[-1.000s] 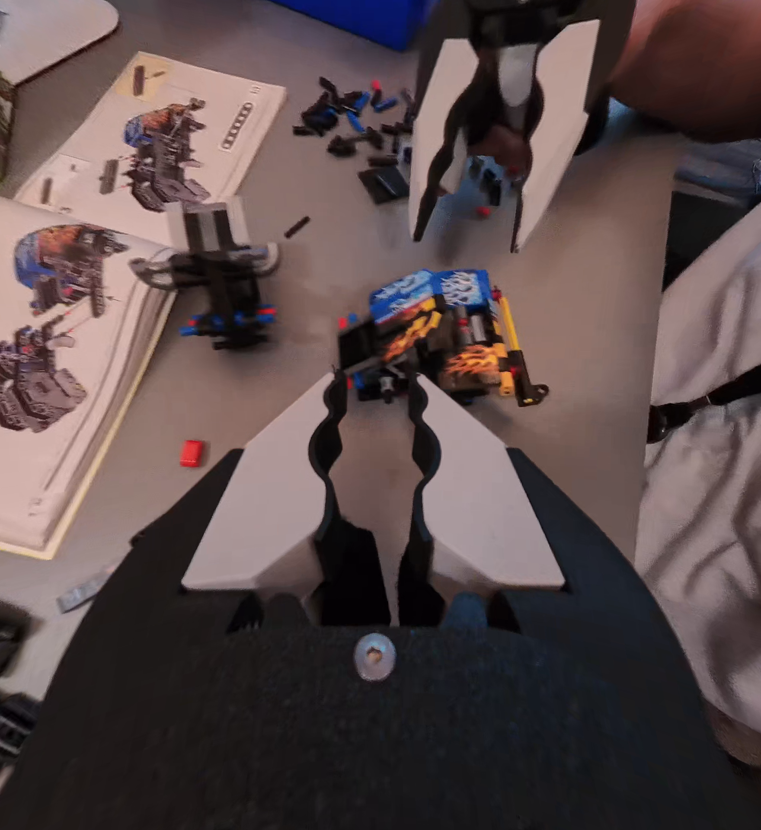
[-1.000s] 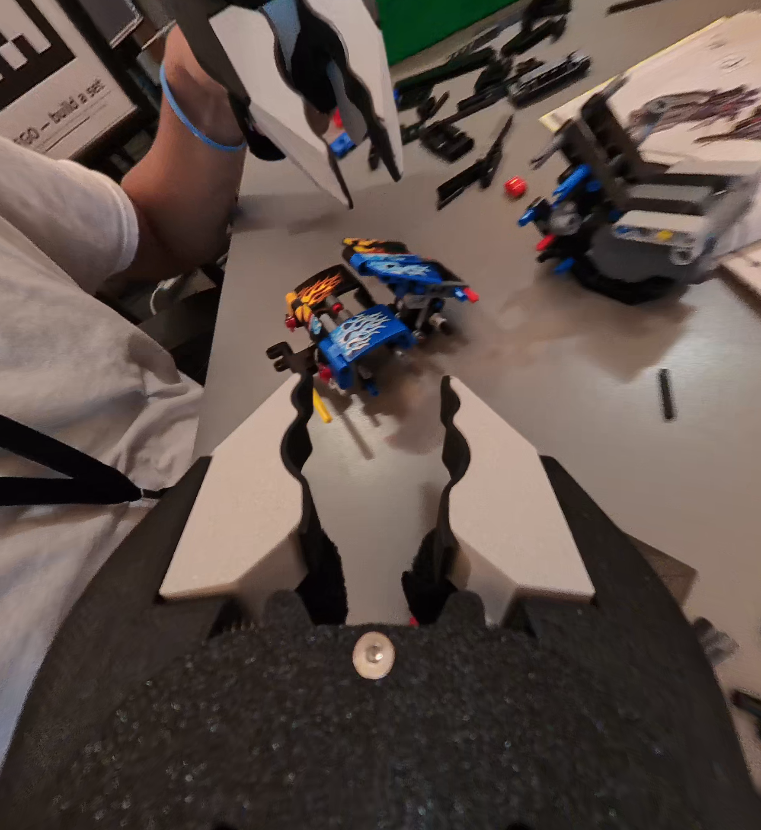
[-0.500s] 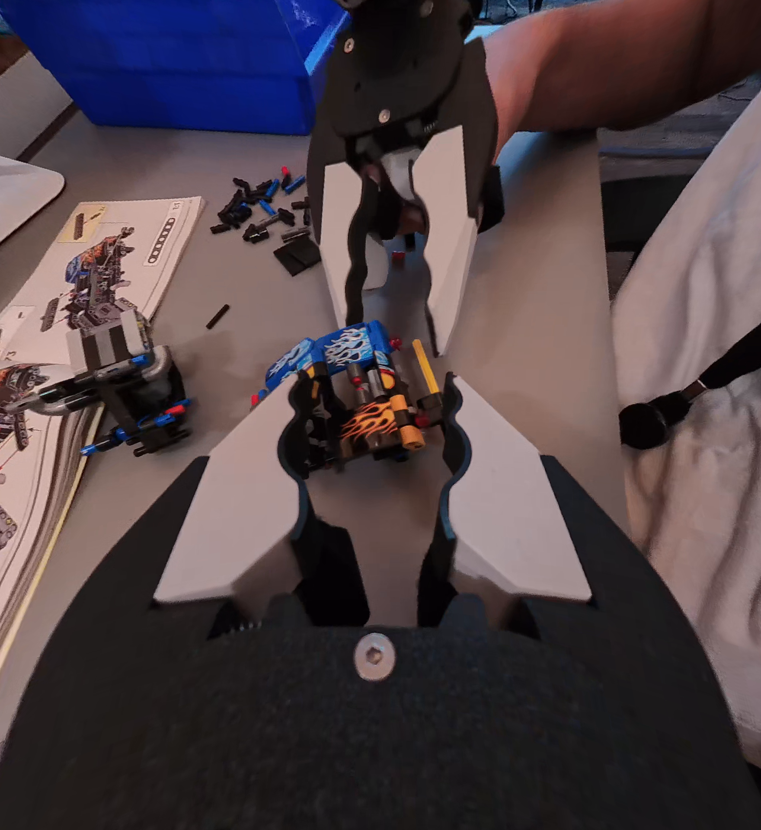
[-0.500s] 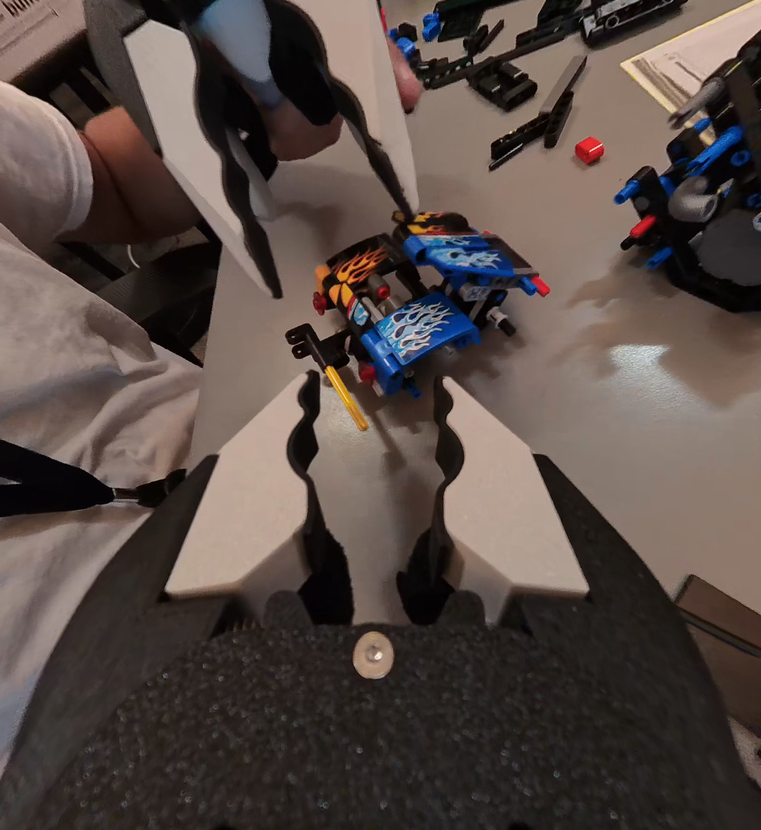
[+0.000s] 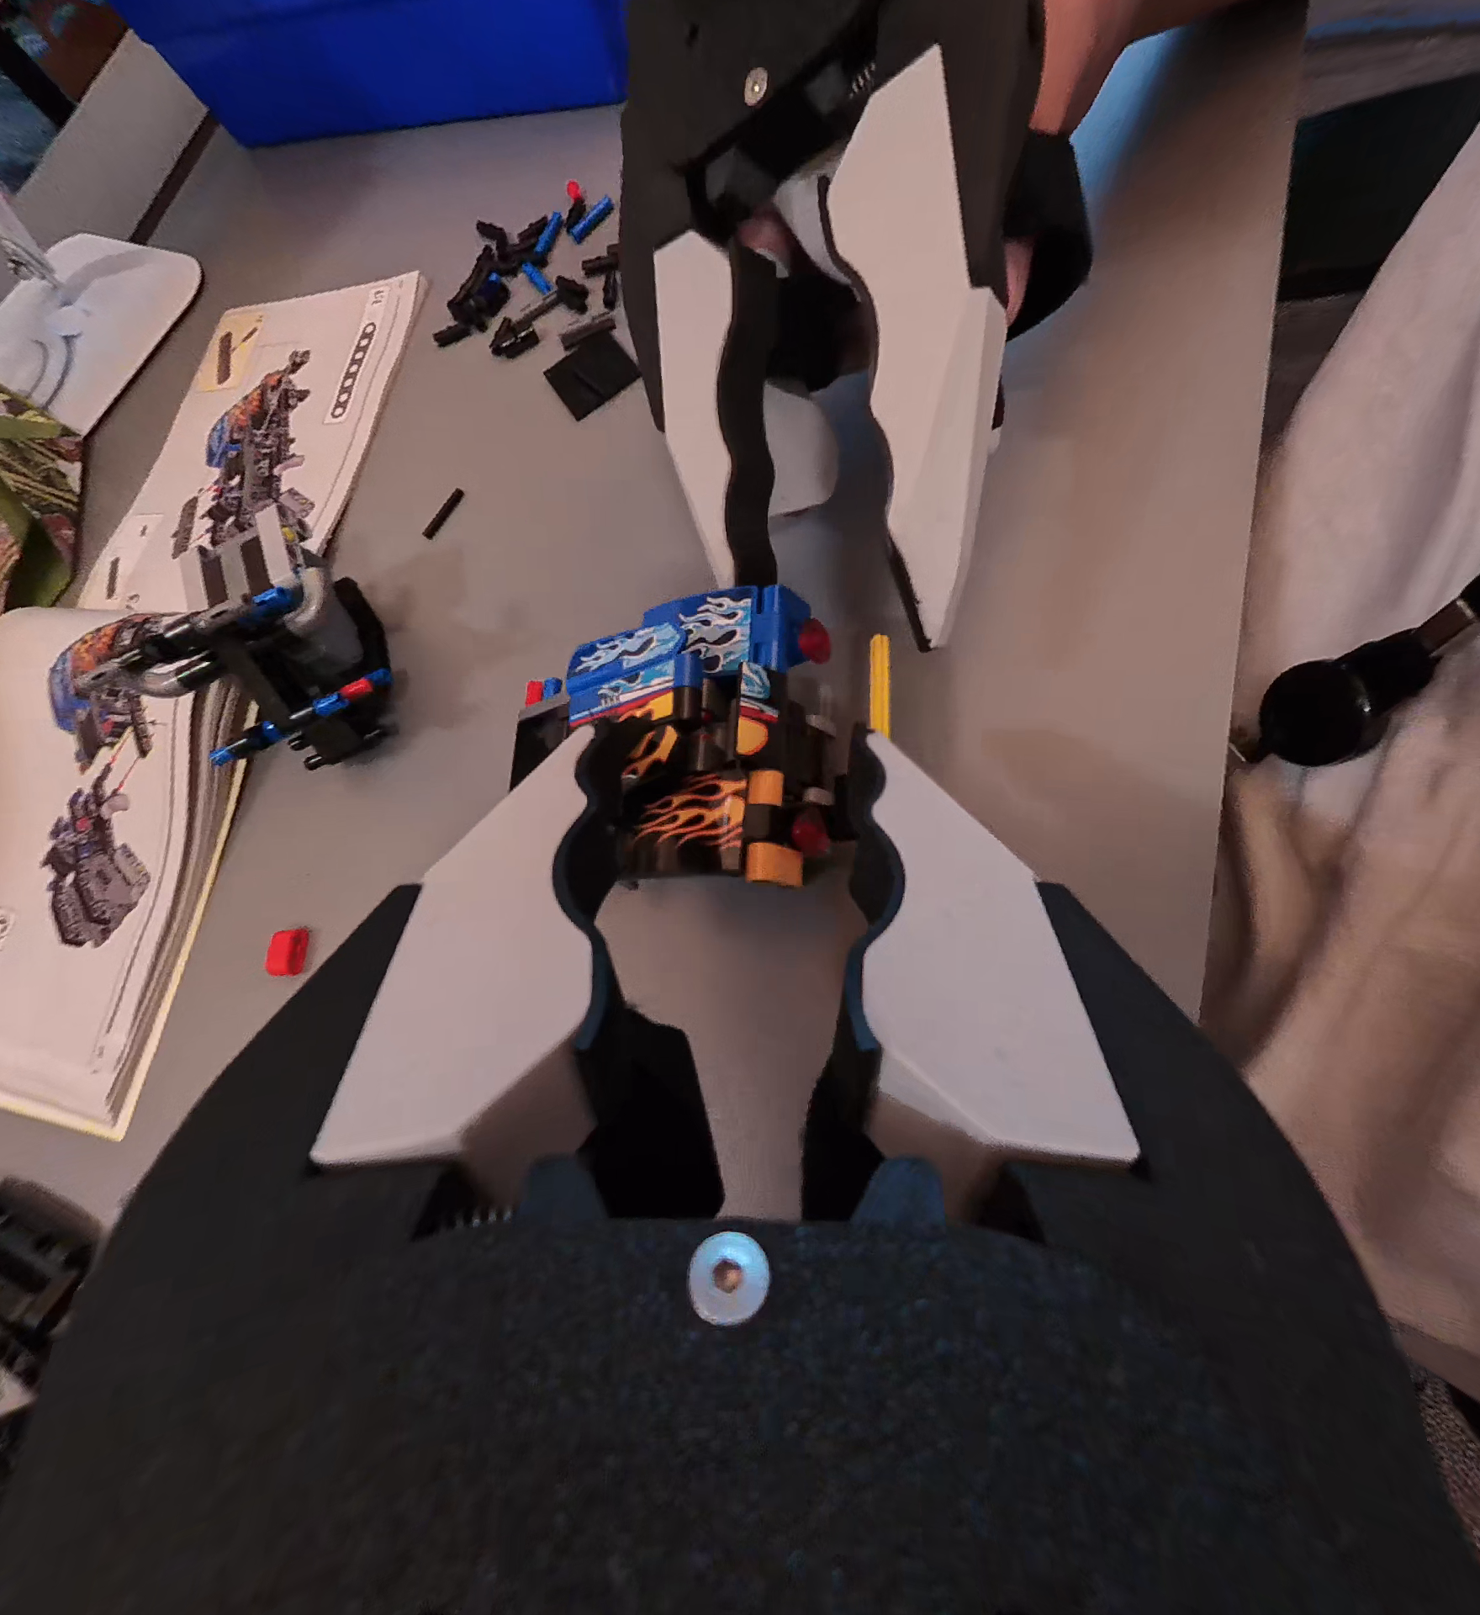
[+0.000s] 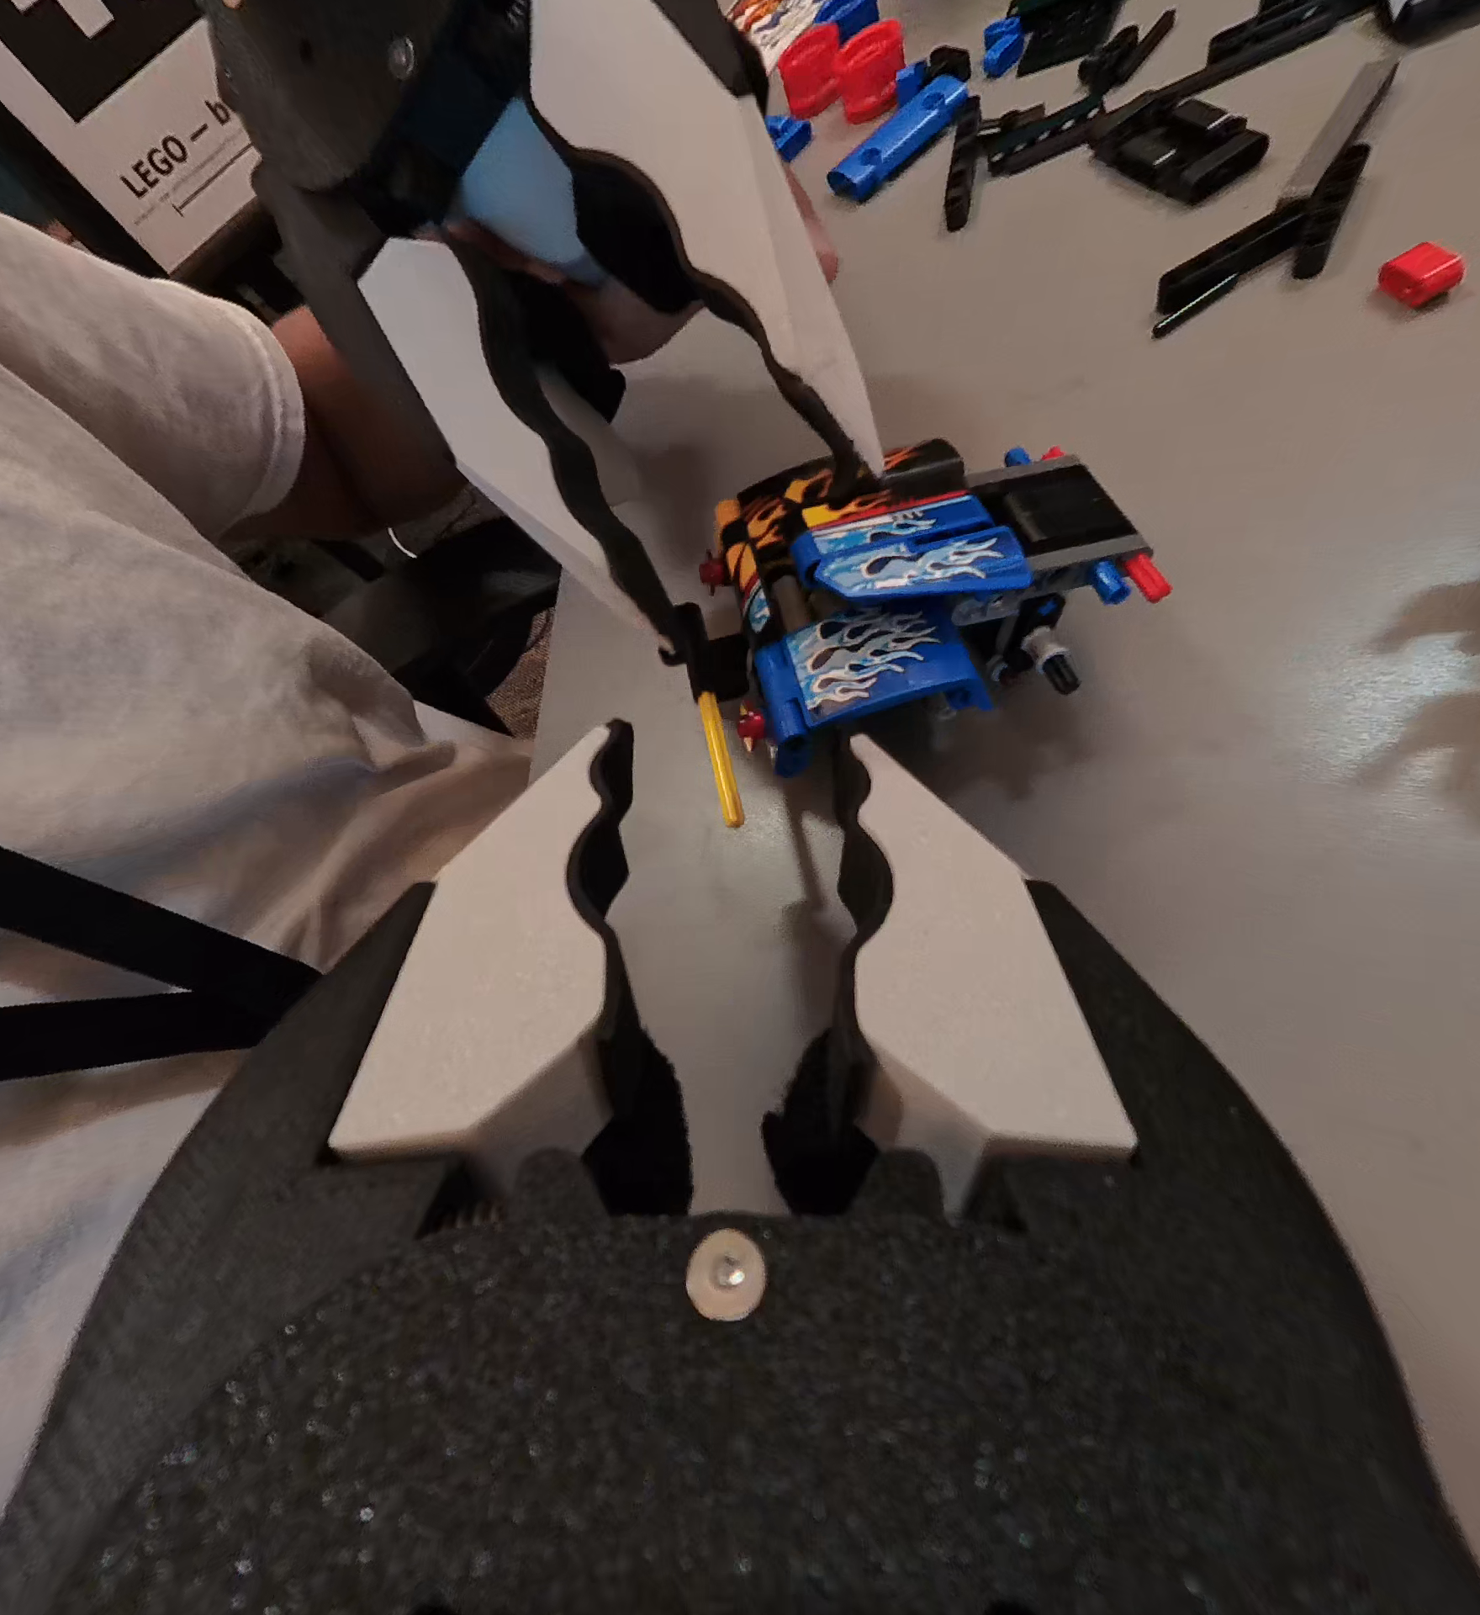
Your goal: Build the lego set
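The lego model (image 5: 701,778), blue and black panels with flame prints and a yellow axle, sits on the grey table (image 5: 1068,743). My left gripper (image 5: 723,752) has its jaws around the model's black flame end, both pads touching it. In the right wrist view this gripper (image 6: 767,555) comes down from above onto the model (image 6: 885,612). My right gripper (image 6: 732,743) is open at the model's blue side, with the yellow axle (image 6: 719,769) between its fingertips. In the left wrist view the right gripper (image 5: 837,612) hangs just behind the model.
A second grey and black assembly (image 5: 300,664) stands to the left beside the open instruction booklet (image 5: 64,830). Loose small pieces (image 5: 535,280) and a blue bin (image 5: 387,61) are at the back. A red piece (image 5: 287,951) and black beams (image 6: 1243,175) lie nearby. A person's clothing borders the table edge. Both grippers' tips are close together, under 4 cm apart. My left gripper's tips are some 15 centimeters from the red piece (image 5: 287,951). It is also in sight in the right wrist view (image 6: 1422,272).
My left gripper moved forward and its jaws narrowed onto the model. My right gripper came closer, so its tips now reach the blue side and the yellow axle.
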`<state>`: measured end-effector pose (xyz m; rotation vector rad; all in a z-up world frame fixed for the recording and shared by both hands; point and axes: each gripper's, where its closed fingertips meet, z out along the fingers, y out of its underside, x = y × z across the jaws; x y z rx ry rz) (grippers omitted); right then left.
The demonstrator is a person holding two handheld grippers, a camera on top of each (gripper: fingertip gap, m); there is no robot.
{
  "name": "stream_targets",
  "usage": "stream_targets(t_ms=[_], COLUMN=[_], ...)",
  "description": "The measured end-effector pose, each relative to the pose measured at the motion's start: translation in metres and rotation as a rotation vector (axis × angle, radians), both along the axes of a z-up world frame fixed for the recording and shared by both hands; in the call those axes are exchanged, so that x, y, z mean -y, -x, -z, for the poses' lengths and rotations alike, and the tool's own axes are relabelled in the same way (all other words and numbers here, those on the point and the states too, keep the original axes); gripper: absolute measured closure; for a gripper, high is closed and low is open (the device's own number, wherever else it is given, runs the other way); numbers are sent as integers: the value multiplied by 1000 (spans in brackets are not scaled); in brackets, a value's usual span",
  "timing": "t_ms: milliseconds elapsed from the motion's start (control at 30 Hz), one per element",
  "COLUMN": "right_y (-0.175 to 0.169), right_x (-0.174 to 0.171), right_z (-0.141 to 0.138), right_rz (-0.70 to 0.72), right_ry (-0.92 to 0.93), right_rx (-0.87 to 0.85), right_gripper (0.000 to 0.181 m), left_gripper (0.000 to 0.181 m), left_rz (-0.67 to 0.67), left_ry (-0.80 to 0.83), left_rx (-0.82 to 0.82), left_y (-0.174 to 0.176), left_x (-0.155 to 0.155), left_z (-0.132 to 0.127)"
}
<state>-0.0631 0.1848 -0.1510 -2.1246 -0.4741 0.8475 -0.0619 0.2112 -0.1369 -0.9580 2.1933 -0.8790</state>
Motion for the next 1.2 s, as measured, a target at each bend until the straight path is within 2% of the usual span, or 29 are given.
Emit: stream_targets(t_ms=[167,333,500,600,633,733,800,900,967,1067,1100,1200], right_y=[-8,0,-9,-22,-26,-31,-24,-21,-13,2,5,8], right_x=[-3,-5,-9,-13,-14,-15,-11,-11,-11,-8,-7,-5], right_z=[1,-10,-2,-5,-6,-9,-11,-13,-14,-2,3,19], right_rz=[28,9,34,88,102,141,151,264,353,427,443,471], right_ry=[6,-31,-59,-82,-99,-110,-96,-134,-169,-154,-141,-83], right_rx=[12,-39,77,117,145,205,241,402,418,402,405,464], right_gripper=[137,135,134,134,134,129,124,114,114,117,119,117], left_gripper=[148,147,146,137,127,125,123,122,120,119,113,120], left_rz=[-43,-56,-75,-95,-71,-23,-38,-14,45,166,209,273], left_ry=[-38,-46,-30,27,55,124,155,171,187,207,217,124], left_rx=[49,66,75,59,30,-37,-89,-90,-73,-44,-78,-214], left_y=[-1,0,2,11,18,33,32,25,19,4,1,-12], left_x=[-8,-15,-19,-29,-29,-36,-45,-50,-53,-65,-68,-87], left_z=[-3,-3,-7,-11,-9,-2,6,7,0,-12,-10,8])
